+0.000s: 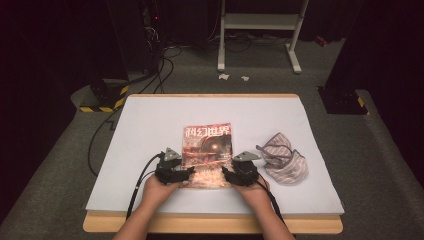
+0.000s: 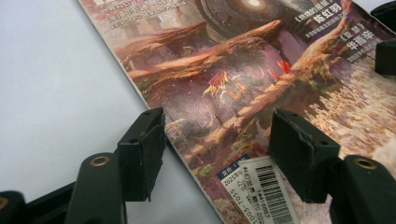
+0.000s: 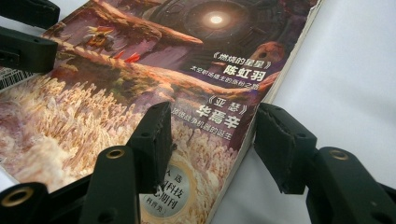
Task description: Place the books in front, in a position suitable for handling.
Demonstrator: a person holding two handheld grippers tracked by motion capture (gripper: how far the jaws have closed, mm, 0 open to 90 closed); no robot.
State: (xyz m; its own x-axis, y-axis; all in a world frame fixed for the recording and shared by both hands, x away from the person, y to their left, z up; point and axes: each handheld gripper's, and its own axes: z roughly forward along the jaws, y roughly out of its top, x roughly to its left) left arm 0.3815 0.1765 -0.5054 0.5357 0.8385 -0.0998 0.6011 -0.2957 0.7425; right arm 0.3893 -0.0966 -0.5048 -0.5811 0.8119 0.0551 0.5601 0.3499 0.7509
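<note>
Left gripper [image 2: 217, 140] fingers spread astride the left edge of a glossy red-and-brown illustrated paperback magazine [image 1: 207, 152], right gripper [image 3: 210, 140] fingers spread astride its spine, magazine flat mid-worktop, white rectangular worktop [image 1: 150, 130], striped grey-pink fabric pouch [image 1: 284, 157] at three o'clock.

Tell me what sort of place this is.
Probably a lab or recording studio: a white-covered table on grey carpet, dark curtains, cables on the floor and a metal stand behind it.

The magazine [image 2: 243, 84] runs past both gripper views' edges, its near corners hidden under the tongs.
</note>
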